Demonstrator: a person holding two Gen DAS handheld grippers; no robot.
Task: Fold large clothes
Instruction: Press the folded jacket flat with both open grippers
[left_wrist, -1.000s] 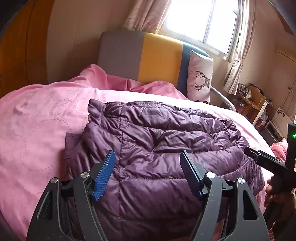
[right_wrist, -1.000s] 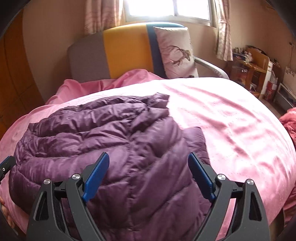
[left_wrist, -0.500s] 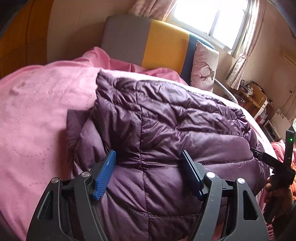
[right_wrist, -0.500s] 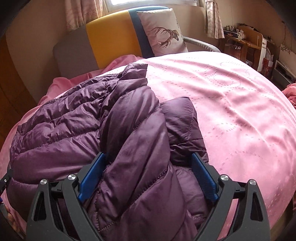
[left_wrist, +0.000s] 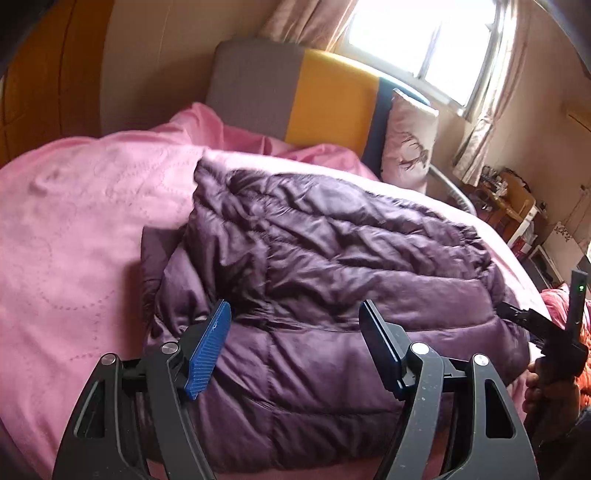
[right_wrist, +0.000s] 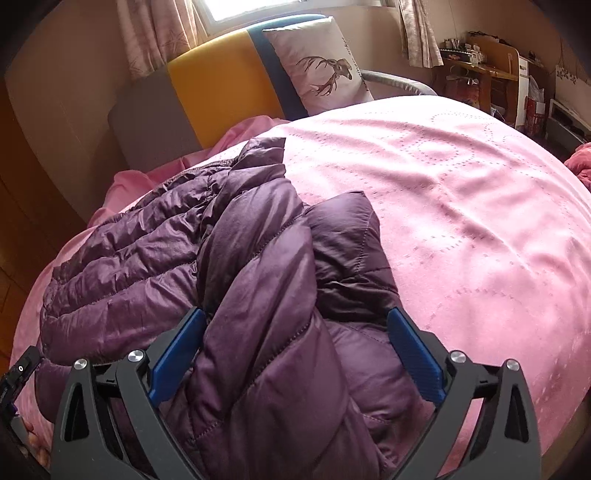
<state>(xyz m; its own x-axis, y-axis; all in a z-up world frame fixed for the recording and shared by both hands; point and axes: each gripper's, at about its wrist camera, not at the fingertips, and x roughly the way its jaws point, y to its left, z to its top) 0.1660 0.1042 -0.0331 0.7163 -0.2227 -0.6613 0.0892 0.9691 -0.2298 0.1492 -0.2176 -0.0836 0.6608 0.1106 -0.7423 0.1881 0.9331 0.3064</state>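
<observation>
Evidently both grippers, left gripper (left_wrist: 291, 350) and right gripper (right_wrist: 295, 354), straddle the purple down jacket's (left_wrist: 332, 258) near hem on the bed (right_wrist: 461, 184), jaws wide and gripping nothing, likely poised to pinch and fold.

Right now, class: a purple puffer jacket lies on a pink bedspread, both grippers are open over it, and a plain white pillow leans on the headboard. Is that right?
One slip: the pillow is not plain; the right wrist view shows a deer printed on it. The purple puffer jacket, pink bedspread, open left gripper, open right gripper and headboard stand.

near hem of the purple jacket (right_wrist: 258, 295) hidden beneath the right tongs (right_wrist: 295, 350), bottom edge cropping it
</observation>
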